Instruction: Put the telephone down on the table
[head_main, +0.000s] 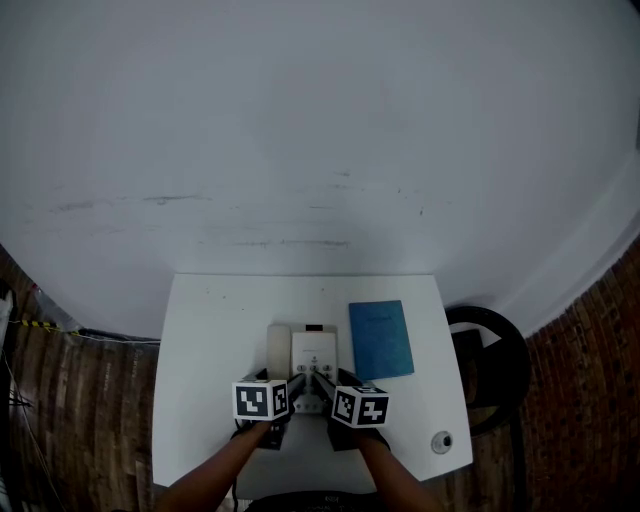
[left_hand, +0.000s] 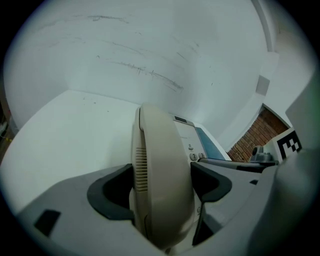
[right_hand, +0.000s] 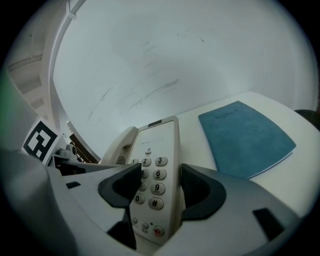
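Observation:
A beige telephone lies on the white table, with its handset along its left side. My left gripper is shut on the handset, both pads against its sides. My right gripper is at the phone's near end. In the right gripper view its jaws straddle the keypad. The right pad sits by the phone's right edge and the left pad hangs over the left column of keys. I see no firm grip there.
A blue booklet lies just right of the phone, also seen in the right gripper view. A small round object sits near the table's front right corner. A dark round stool stands beside the table. A white wall lies behind.

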